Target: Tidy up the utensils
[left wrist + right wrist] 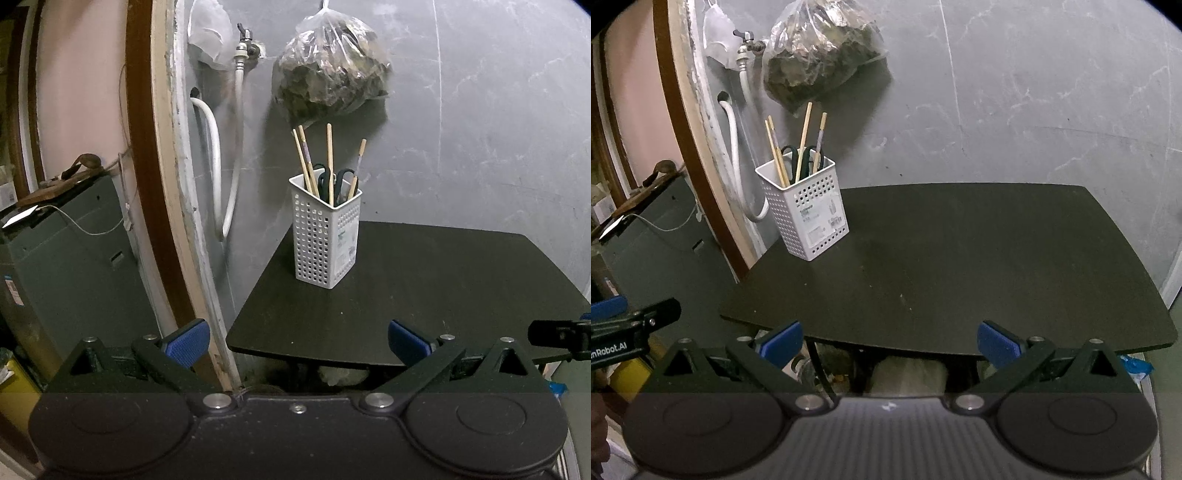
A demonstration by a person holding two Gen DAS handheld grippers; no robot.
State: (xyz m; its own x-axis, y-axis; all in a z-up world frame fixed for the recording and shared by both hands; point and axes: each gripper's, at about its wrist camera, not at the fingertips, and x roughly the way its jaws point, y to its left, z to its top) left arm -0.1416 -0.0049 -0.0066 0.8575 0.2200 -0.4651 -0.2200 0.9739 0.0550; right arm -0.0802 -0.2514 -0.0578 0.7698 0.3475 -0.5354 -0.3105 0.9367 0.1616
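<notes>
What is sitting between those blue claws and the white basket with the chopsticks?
Nothing visible. Only bare dark table lies between the open right gripper and the basket, and the same for the open left gripper.

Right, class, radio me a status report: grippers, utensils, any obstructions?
Left gripper open, empty. Right gripper open, empty. Chopsticks and scissors upright in white holder. Nothing blocking on the table.

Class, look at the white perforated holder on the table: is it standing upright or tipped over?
Upright. The white holder rests on its base on the dark table, open top up, chopsticks and scissors poking out.
</notes>
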